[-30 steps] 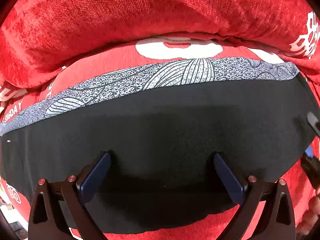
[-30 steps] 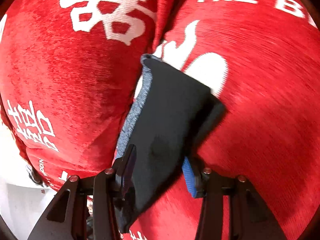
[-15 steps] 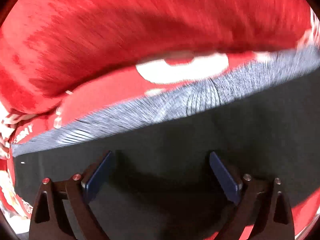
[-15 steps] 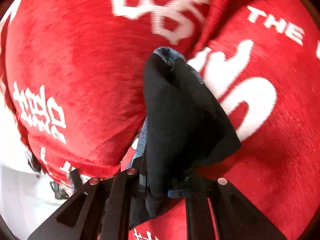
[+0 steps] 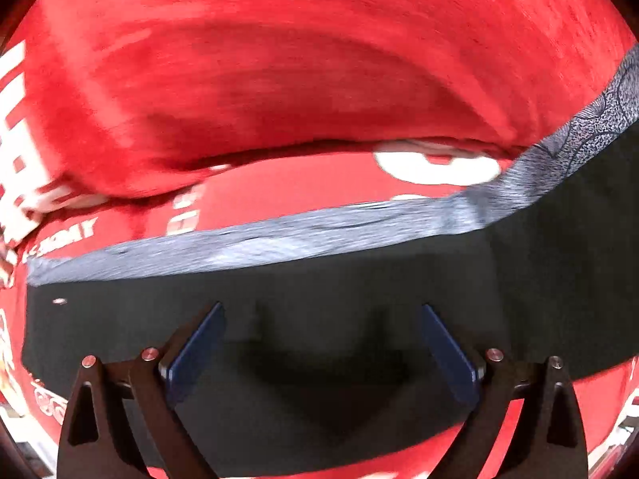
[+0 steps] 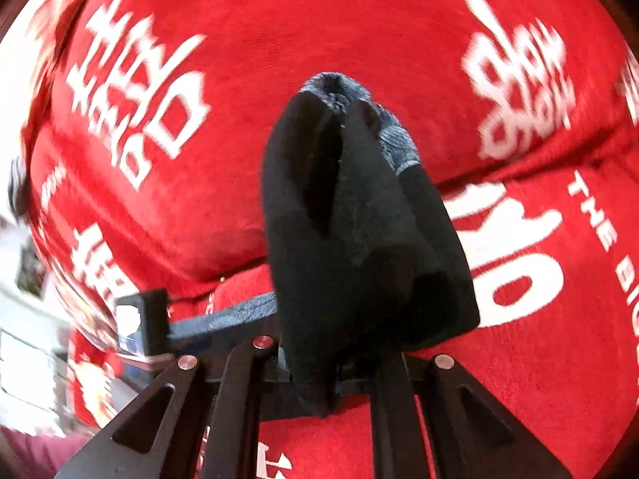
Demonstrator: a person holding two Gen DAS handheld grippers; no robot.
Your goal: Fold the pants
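The black pants [image 5: 319, 291] with a grey patterned band [image 5: 247, 245] lie across a red blanket. My left gripper [image 5: 321, 311] is open just above the black cloth, its blue pads [image 5: 195, 351] wide apart and holding nothing. In the right wrist view my right gripper [image 6: 315, 363] is shut on a bunched end of the pants [image 6: 351, 239] and holds it raised off the blanket; the grey band [image 6: 351, 92] shows at the top of the bunch. The pants' right end in the left wrist view rises up and out of frame [image 5: 591, 151].
A red blanket with white lettering [image 6: 519, 80] covers the whole surface and bulges in a thick fold [image 5: 299, 72] behind the pants. At the left edge of the right wrist view the other gripper [image 6: 147, 319] and a pale floor area [image 6: 24, 343] show.
My right gripper shut on the end of the pants and lifted it, bunching the cloth. The pants' right end rose in the left wrist view. My left gripper stayed open over the cloth.
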